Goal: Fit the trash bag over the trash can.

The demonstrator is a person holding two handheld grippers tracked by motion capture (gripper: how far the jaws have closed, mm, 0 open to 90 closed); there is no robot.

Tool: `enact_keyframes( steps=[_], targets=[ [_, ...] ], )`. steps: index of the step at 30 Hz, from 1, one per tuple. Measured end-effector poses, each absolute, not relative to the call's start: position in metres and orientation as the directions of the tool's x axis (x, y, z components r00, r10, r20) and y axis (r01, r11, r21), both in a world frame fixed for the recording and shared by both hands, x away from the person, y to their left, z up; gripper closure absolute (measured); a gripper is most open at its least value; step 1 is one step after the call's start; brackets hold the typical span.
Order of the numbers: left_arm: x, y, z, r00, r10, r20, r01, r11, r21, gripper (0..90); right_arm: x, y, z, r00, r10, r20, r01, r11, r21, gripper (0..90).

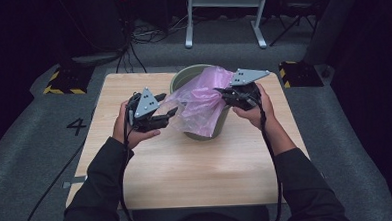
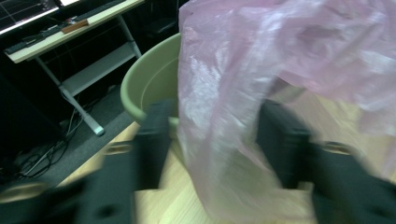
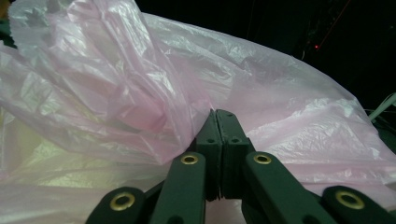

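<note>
Lining the green bin (image 1: 201,133) with the pink plastic bag (image 1: 203,102) looks like the job in hand, and it seems only partly done. At the centre of the high view the bin stands on the wooden desk (image 1: 187,176), and the bag lies bunched over its near rim and down its front, while the far rim at upper centre is bare. The right gripper (image 3: 219,122) has its jaws pressed together on a fold of the bag, as the right gripper view shows at its centre. The left gripper (image 2: 215,140) has its jaws spread wide, with the film hanging between them and the bin's rim (image 2: 144,79) behind at left; it grips nothing yet. What remains, I judge, is pinching the loose side, spreading the mouth and pulling it over the whole rim.
</note>
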State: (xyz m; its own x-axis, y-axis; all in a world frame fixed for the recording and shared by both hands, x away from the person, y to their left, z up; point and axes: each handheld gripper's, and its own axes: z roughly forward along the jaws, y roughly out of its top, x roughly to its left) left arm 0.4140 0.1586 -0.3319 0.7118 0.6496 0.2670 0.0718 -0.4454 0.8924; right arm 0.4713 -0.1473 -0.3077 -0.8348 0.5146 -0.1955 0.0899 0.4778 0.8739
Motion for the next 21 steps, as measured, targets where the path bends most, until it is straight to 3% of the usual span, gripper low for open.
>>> enact_keyframes(
  steps=[3, 6, 8, 13, 16, 21],
  targets=[
    [0.420, 0.153, -0.332, 0.733, 0.619, 0.281, 0.054, -0.465, 0.884, 73.3, 0.470, -0.150, -0.308, -0.831, 0.519, -0.199, 0.088, 0.476, 0.875, 84.8],
    [0.421, 0.147, -0.332, 0.736, 0.610, 0.293, 0.048, -0.478, 0.877, 84.9, 0.468, -0.152, -0.308, -0.825, 0.527, -0.203, 0.090, 0.477, 0.874, 77.2],
    [0.422, 0.144, -0.333, 0.740, 0.603, 0.297, 0.044, -0.485, 0.874, 88.5, 0.466, -0.153, -0.308, -0.817, 0.536, -0.214, 0.090, 0.484, 0.870, 62.6],
    [0.421, 0.141, -0.334, 0.740, 0.608, 0.287, 0.052, -0.478, 0.877, 89.4, 0.457, -0.160, -0.307, -0.800, 0.564, -0.206, 0.099, 0.461, 0.882, 43.8],
    [0.421, 0.140, -0.334, 0.736, 0.615, 0.283, 0.060, -0.475, 0.878, 89.5, 0.447, -0.168, -0.304, -0.792, 0.577, -0.199, 0.090, 0.433, 0.897, 40.7],
    [0.420, 0.138, -0.335, 0.732, 0.624, 0.273, 0.069, -0.467, 0.882, 89.6, 0.424, -0.182, -0.303, -0.786, 0.588, -0.188, 0.075, 0.394, 0.916, 44.1]
  ],
)
